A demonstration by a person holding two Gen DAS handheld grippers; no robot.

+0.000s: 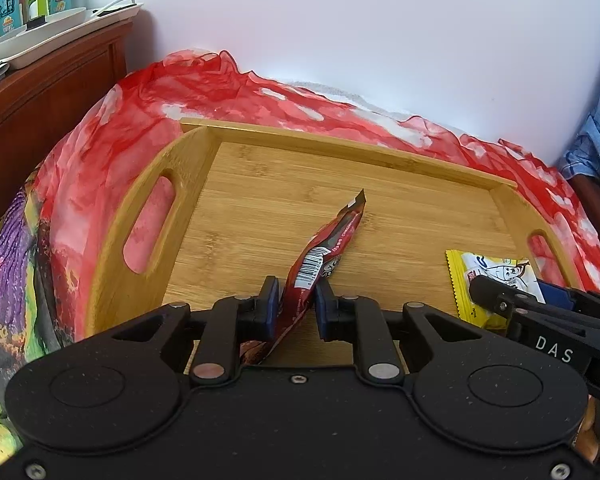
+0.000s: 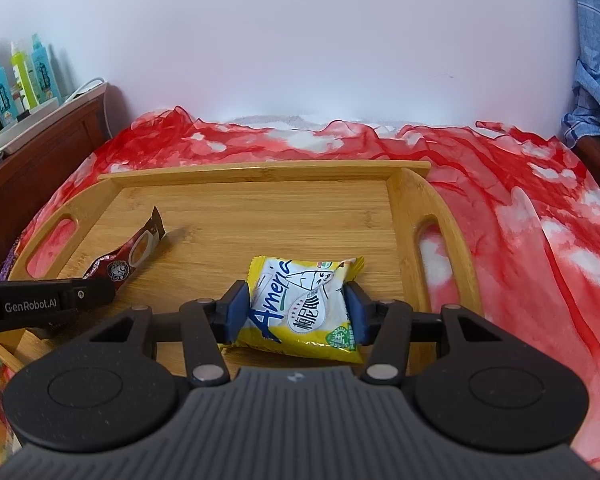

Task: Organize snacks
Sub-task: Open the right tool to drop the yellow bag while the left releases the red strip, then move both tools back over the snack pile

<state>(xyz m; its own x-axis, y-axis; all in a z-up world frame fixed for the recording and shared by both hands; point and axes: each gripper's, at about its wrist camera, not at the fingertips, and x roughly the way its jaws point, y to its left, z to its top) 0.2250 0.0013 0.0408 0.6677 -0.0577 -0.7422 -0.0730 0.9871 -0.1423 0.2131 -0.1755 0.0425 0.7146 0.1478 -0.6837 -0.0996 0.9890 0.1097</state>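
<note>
A bamboo tray [image 1: 284, 132] with cut-out handles lies on a red and white cloth; it also shows in the right wrist view [image 2: 260, 168]. My left gripper [image 1: 297, 306] is shut on a long dark red snack packet [image 1: 320, 264], held on edge over the tray's front part; its far tip points up and away. The packet also shows in the right wrist view [image 2: 128, 258]. My right gripper [image 2: 298, 310] is shut on a yellow and white snack packet [image 2: 304, 304] low over the tray's front right. That packet shows in the left wrist view [image 1: 488, 280].
The red and white cloth [image 2: 520, 208] covers the surface around the tray. A dark wooden headboard [image 1: 40, 112] stands at the left, with a white tray of bottles [image 1: 40, 36] on top. A white wall is behind. Blue checked fabric [image 2: 596, 60] hangs at the far right.
</note>
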